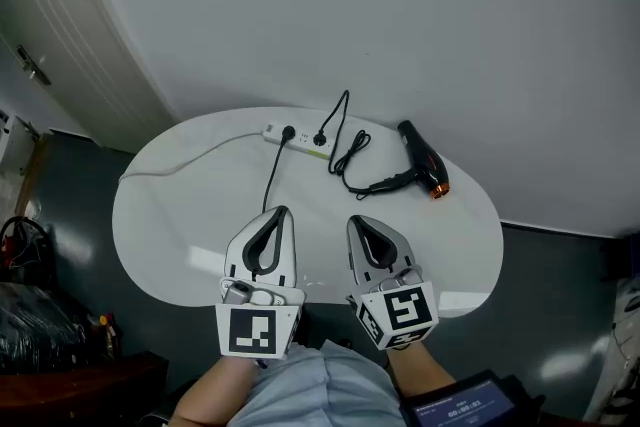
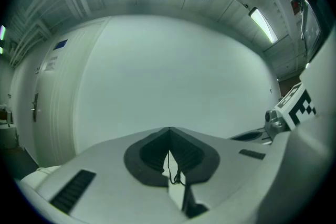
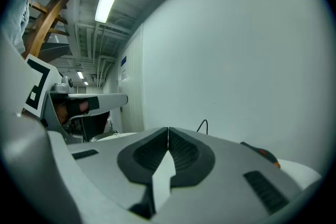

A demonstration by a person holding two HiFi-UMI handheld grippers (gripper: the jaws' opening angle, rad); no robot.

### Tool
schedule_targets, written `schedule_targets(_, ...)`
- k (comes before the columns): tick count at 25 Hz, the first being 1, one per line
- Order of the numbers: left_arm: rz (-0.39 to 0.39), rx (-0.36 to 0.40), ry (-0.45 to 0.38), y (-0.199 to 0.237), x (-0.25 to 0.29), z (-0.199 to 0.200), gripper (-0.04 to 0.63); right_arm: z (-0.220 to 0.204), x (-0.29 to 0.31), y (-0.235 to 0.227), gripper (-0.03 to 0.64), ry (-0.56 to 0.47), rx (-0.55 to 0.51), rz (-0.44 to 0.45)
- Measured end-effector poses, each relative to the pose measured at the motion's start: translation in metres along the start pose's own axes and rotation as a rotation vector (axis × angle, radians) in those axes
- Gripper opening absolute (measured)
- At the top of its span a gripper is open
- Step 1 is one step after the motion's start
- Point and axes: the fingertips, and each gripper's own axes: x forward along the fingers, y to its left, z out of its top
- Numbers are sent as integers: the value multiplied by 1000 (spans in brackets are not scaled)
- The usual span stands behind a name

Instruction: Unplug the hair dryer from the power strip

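Observation:
A white power strip point(image 1: 296, 137) lies at the far side of the round white table point(image 1: 160, 235). Two black plugs sit in it. The right plug point(image 1: 321, 139) leads by a looped black cord point(image 1: 350, 155) to the black hair dryer point(image 1: 423, 158) with an orange nozzle, lying to the strip's right. Both grippers hover over the table's near half, well short of the strip. My left gripper point(image 1: 281, 212) is shut and holds nothing; my right gripper point(image 1: 355, 221) is the same. In the right gripper view the cord's arc point(image 3: 202, 124) and the hair dryer point(image 3: 261, 151) show just past the shut jaws.
From the left plug point(image 1: 288, 132) a second black cable point(image 1: 272, 183) runs toward the left gripper. The strip's white lead point(image 1: 190, 160) trails left across the table. A white wall point(image 1: 400, 5) stands close behind the table. Dark clutter point(image 1: 30, 305) sits on the floor at left.

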Motion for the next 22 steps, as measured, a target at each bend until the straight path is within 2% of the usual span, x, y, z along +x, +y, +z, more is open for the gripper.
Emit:
schedule_targets(9,-84,-21,-6,54,72,-3,-2,22,84,-13,2,-8,-10,-59)
schedule_targets(15,-137,-45,10,62,98,-8,-2,29,104,-24,2,-2,-21,-106)
schedule_targets(22,-162,-85,57,67,116,-18,-2,36,118,-33,2,11,-38,-127)
